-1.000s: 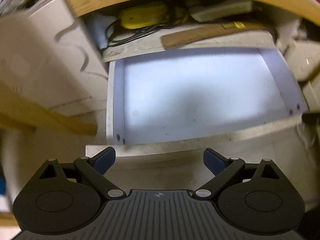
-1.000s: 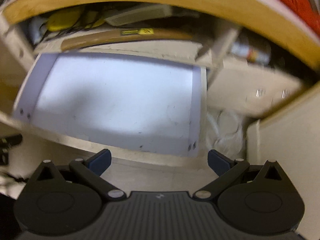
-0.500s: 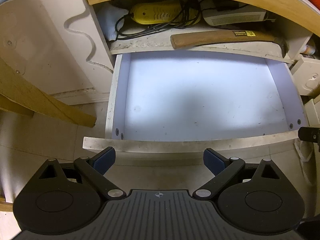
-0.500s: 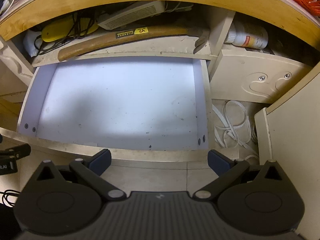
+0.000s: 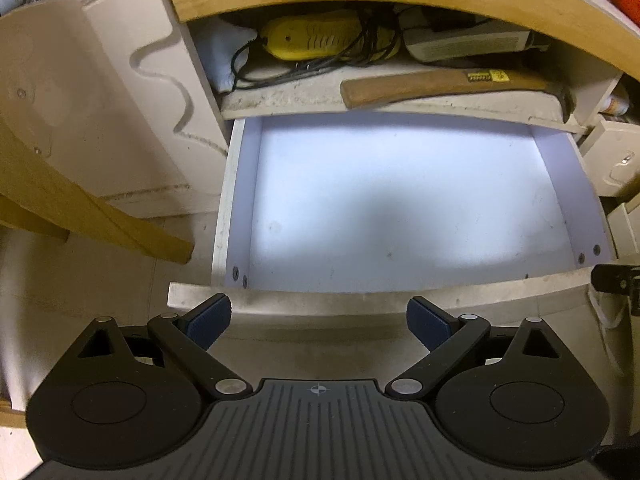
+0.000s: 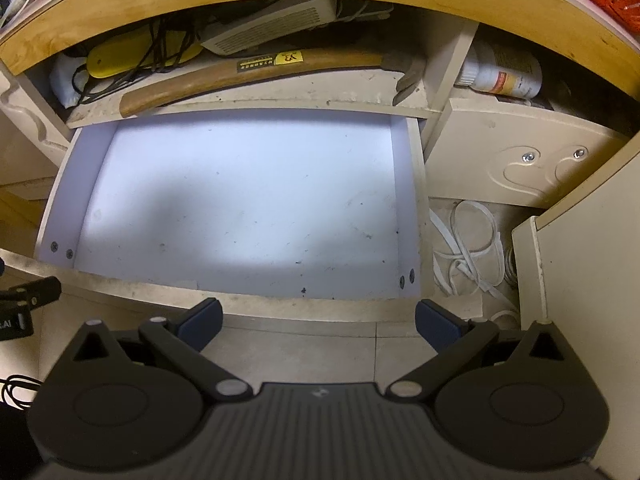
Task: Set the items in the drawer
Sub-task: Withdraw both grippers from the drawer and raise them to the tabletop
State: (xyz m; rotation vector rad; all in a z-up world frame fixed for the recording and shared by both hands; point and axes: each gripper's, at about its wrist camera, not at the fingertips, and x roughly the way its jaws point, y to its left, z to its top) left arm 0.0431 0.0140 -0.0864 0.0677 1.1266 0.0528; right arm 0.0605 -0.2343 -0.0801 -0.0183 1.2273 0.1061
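Note:
An open white drawer (image 5: 236,208) is pulled out below a shelf; its inside shows nothing in it, also in the right wrist view (image 6: 412,208). On the shelf above lie a wooden-handled hammer (image 5: 440,86) (image 6: 248,74), a yellow tool with black cord (image 5: 320,40) (image 6: 136,54) and a white device (image 5: 464,44) (image 6: 272,26). My left gripper (image 5: 319,322) is open and empty just before the drawer's front edge. My right gripper (image 6: 319,320) is open and empty, also before the front edge.
A wooden plank (image 5: 92,216) leans at the left. White cabinet fronts flank the drawer (image 5: 120,120) (image 6: 516,160). A white bottle (image 6: 504,72) lies in the right cubby. White cord (image 6: 468,248) is coiled on the floor at right. The other gripper's tip shows at the side (image 5: 616,280).
Both views have steadied from blur and shifted slightly; the shelf items now show sharply. Both grippers stay open and empty before the drawer.

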